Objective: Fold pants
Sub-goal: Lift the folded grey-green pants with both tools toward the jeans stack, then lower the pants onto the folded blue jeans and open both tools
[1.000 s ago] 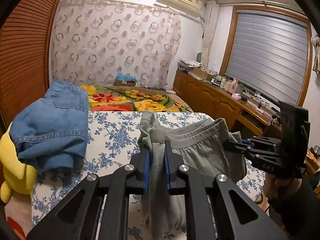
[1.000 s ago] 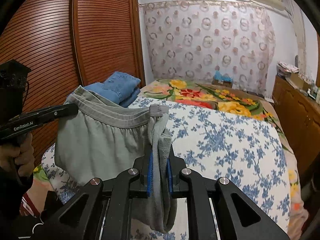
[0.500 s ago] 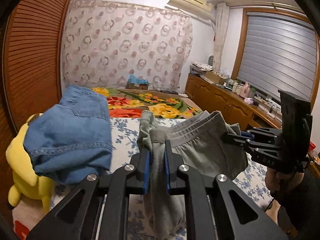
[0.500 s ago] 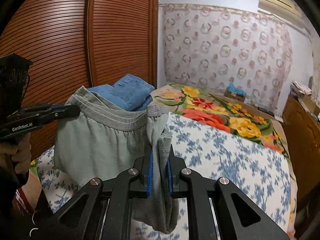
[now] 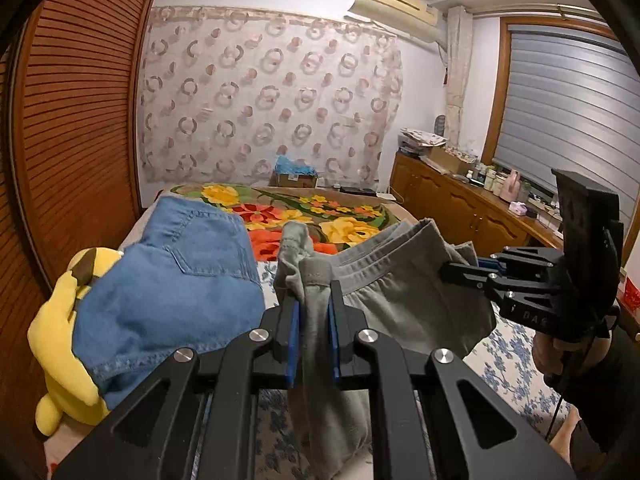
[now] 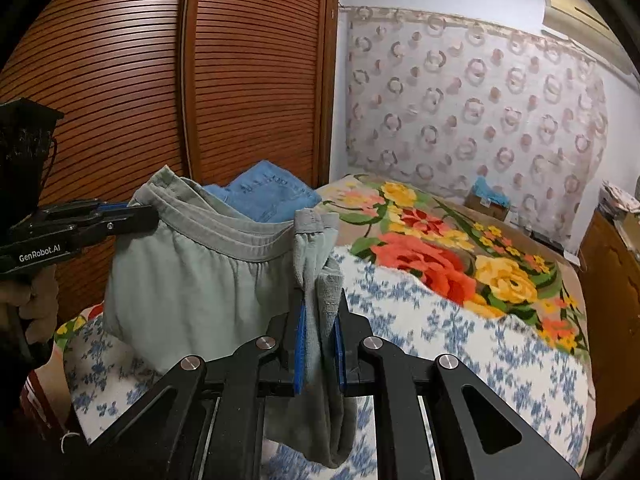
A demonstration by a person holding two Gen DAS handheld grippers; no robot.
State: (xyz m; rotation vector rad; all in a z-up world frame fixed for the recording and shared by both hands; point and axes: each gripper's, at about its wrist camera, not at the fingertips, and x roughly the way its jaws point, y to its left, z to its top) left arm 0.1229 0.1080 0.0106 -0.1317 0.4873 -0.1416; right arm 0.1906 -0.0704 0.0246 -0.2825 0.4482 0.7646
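The grey pants [image 5: 404, 292] hang in the air over the bed, held by the waistband between both grippers. My left gripper [image 5: 314, 300] is shut on one end of the waistband; it shows at the left of the right wrist view [image 6: 148, 212]. My right gripper [image 6: 320, 304] is shut on the other end, with cloth bunched between its blue pads [image 6: 300, 344]; it shows at the right of the left wrist view [image 5: 450, 270]. The pants [image 6: 192, 280] sag between the two grippers, and the legs hang down out of sight.
Folded blue jeans [image 5: 176, 280] lie on a yellow plush toy [image 5: 60, 344] at the bed's left side. The bed has a blue-flowered sheet [image 6: 440, 344] and a bright floral blanket [image 6: 440, 252]. A slatted wooden wardrobe [image 6: 240, 80] stands left, a wooden counter [image 5: 472, 208] right.
Both grippers have moved forward and lower toward the bed with the pants still held. The jeans and plush toy now loom larger at the left.
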